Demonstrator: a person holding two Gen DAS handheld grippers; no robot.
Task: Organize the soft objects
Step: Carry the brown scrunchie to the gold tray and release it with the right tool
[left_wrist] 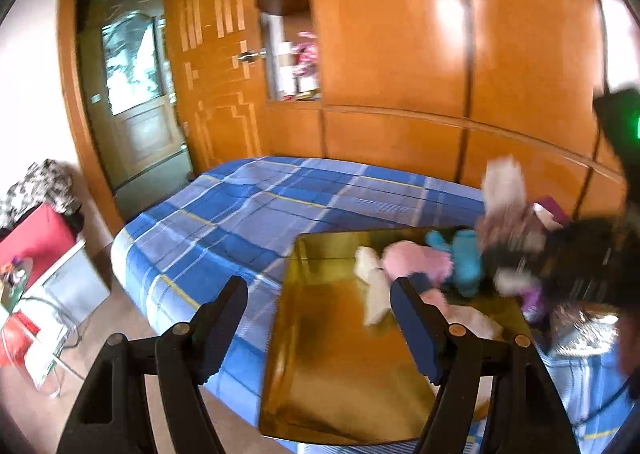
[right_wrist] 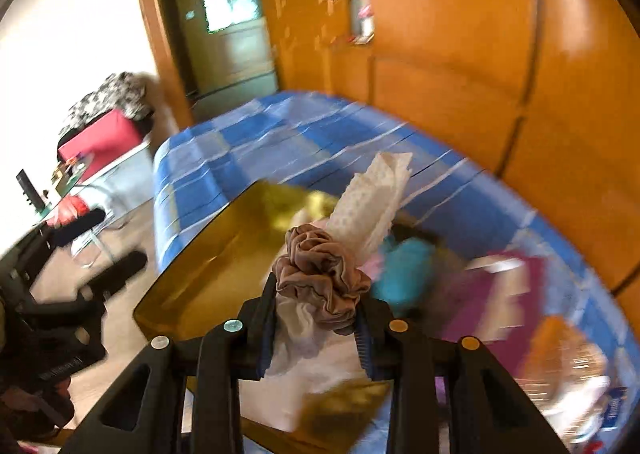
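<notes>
Gripping a beige fabric scrunchie [right_wrist: 320, 278] and white dotted tissue [right_wrist: 374, 198] between right claw [right_wrist: 316, 338] pads, above gold tray [right_wrist: 192, 274] on blue plaid bed [right_wrist: 248, 134]; left claw [left_wrist: 320, 318] gaping, empty, beside pink plush toy [left_wrist: 416, 262].

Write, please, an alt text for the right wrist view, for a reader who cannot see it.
The right gripper is shut on a brownish scrunchie together with a white dotted tissue, held above a shiny golden tray. The tray lies on a bed with a blue plaid cover; a blurred turquoise soft toy lies behind, and orange wooden wardrobes stand beyond.
</notes>
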